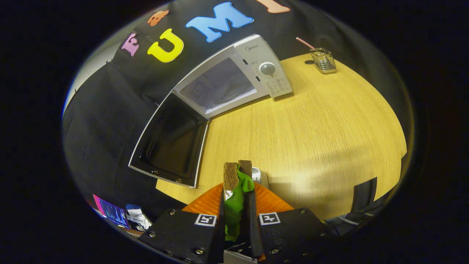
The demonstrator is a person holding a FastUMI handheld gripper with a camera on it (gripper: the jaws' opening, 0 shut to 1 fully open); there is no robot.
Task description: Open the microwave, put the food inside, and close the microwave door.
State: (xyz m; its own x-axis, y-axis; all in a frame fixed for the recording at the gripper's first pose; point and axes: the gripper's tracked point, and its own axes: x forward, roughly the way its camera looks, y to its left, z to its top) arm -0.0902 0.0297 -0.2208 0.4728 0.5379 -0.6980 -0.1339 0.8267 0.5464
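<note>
Green food (236,200), soft-looking, sits pinched between the two fingers of the tool (237,172), which are drawn nearly together and press on it from both sides. Beneath it lies an orange plate (271,201) at the near edge of the wooden desk (322,124). Beyond the fingers stands the white microwave (234,77), its door (170,141) swung wide open toward the tool.
</note>
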